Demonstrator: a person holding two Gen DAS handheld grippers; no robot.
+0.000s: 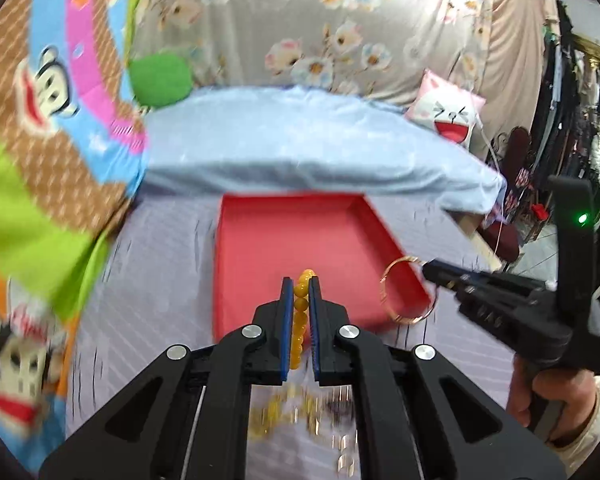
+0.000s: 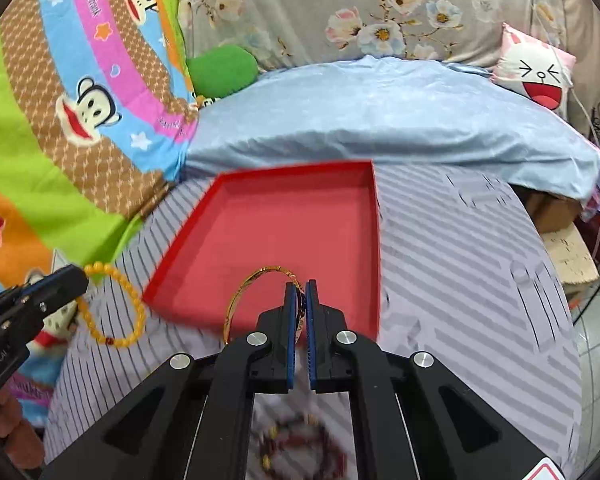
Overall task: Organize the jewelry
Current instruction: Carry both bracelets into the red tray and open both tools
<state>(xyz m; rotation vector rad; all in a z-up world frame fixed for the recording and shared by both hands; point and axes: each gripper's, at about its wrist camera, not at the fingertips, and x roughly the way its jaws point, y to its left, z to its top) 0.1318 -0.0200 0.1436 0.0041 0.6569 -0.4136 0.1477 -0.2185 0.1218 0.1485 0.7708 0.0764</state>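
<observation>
A shallow red tray [image 1: 312, 204] lies on the striped bed sheet; it also shows in the right wrist view [image 2: 172, 272]. My left gripper [image 1: 300, 284] is shut on a yellow bead bracelet [image 1: 299, 316], held over the tray's near edge; the bracelet hangs as a loop in the right wrist view [image 2: 134, 300]. My right gripper [image 2: 300, 286] is shut on a thin gold bangle [image 2: 252, 284], held over the tray's near right part; the bangle shows in the left wrist view [image 1: 386, 280] by the tray's right wall.
More jewelry lies blurred under the grippers: gold pieces [image 1: 300, 412] and a dark red bead bracelet [image 2: 300, 440]. A light blue pillow [image 1: 300, 140] lies behind the tray, a cartoon quilt [image 2: 60, 100] at left. The bed edge drops off at right [image 2: 560, 280].
</observation>
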